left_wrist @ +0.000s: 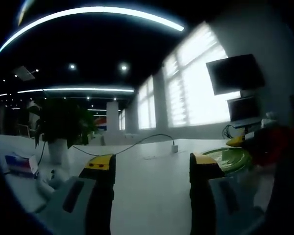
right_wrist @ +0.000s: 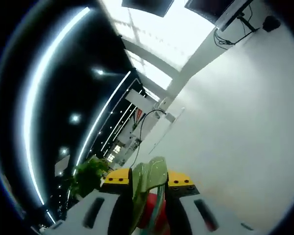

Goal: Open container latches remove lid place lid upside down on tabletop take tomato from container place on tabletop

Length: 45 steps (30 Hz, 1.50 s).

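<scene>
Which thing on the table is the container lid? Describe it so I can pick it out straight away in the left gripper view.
Start at the white tabletop under the bright windows, then go to its right side, below the dark monitor. The lid lies there, just past the left gripper's right-hand jaw. It is a round, flat green disc, the one green thing on that side.

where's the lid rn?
The green lid is clamped on edge in the right claw, low centre in the right gripper view, above the white tabletop, with something red just beneath it.
</scene>
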{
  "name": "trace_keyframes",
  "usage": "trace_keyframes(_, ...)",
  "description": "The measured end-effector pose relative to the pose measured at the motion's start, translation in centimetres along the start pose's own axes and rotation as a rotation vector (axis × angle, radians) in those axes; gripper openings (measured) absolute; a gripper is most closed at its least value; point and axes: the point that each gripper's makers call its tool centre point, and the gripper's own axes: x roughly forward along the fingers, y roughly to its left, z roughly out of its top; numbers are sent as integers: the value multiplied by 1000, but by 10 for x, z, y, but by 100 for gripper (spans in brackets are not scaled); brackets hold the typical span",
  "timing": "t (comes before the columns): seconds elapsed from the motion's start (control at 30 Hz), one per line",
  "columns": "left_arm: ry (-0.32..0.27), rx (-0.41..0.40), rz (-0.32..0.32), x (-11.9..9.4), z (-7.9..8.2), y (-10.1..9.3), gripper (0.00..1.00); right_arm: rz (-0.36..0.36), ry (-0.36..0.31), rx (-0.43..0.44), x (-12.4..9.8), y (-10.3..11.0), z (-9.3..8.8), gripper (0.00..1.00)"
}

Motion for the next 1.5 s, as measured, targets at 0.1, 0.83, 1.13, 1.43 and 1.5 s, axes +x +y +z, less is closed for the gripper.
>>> trace_keyframes(0.1, -3, -3, 2, -1, 1, 1, 54, -8, -32, -9, 0, 2, 8, 14)
trace_keyframes(0.83, -15, 18, 11, -7, 7, 6, 53, -1, -60, 77, -2, 20, 27, 1)
trace_keyframes(1.13, -29, 22, 38, -17, 13, 18, 53, 82, -58, 130, 0, 62, 37, 1)
trace_keyframes(1.43, -53, 20, 63, -26, 19, 27, 52, 181, -35, 79, 5, 114, 37, 1)
trace_keyframes(1.5, -56, 19, 68, -28, 20, 29, 52, 195, -27, 75, 6, 120, 36, 1)
